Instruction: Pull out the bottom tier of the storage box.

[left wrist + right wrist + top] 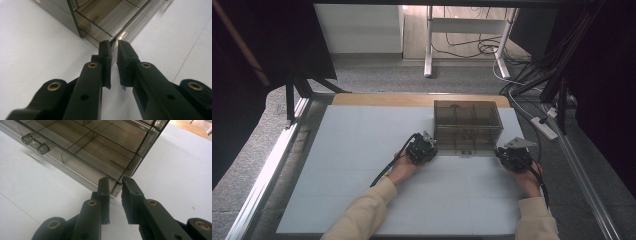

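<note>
The left gripper point(114, 47) has its two black jaws drawn close with a thin gap between them, and the near-left corner edge of the smoked translucent box point(100, 17) sits right at that gap; whether the pads are truly pinching the wall or only bracketing it I cannot tell, since the tips hide the contact. The right gripper point(116, 182) mirrors this at the box's point(100, 147) near-right corner — jaws nearly together, the vertical corner edge running into the slot between the tips, and again the grip itself cannot be confirmed. From the high view the symmetry is plain: left gripper point(422, 148) and right gripper point(515, 154) flank the front of the box point(467, 126), one at each near corner, with the person's sleeved forearms coming in from below. My reading is that the corners were chosen because thin rigid walls there give narrow jaws something to bite, and two holds keep the box from swivelling — useful for sliding or lifting it. The box stands on the white table point(362, 150), toward its far middle, and a small clear handle point(35, 143) juts from its front.
</note>
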{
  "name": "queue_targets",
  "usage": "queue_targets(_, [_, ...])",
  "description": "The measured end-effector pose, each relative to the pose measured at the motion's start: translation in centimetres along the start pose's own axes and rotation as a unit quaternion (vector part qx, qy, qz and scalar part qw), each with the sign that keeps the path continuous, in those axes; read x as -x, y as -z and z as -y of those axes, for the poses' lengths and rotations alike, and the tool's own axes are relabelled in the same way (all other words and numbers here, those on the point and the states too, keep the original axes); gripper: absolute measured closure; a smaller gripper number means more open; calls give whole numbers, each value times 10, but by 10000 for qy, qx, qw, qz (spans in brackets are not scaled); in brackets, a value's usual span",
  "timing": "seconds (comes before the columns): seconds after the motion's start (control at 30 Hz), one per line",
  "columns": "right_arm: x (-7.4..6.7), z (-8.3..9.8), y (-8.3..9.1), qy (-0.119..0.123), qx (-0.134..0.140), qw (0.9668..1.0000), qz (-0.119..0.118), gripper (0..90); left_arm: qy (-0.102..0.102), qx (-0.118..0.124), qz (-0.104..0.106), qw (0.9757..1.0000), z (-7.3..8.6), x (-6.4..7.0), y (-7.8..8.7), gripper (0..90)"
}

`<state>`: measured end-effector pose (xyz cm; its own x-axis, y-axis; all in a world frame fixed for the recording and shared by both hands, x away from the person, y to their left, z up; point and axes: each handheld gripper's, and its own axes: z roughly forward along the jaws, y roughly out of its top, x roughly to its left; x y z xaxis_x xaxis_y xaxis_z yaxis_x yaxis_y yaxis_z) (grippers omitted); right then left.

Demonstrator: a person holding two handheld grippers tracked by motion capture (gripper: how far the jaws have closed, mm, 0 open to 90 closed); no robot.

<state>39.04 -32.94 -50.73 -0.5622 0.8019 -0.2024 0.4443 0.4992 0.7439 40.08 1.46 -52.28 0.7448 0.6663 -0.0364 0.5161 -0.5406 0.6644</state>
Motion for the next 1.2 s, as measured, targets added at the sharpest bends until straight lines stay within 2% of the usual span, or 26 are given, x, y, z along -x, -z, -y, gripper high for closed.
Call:
queue_targets(0.97, [-6,4,10,-18,-5,10000,-22,781,-31,8,24,10000,7,8,4,808])
queue_targets(1.2, [-7,7,13,-19,-6,10000,-89,782,-42,3,53,10000,10,10,5,806])
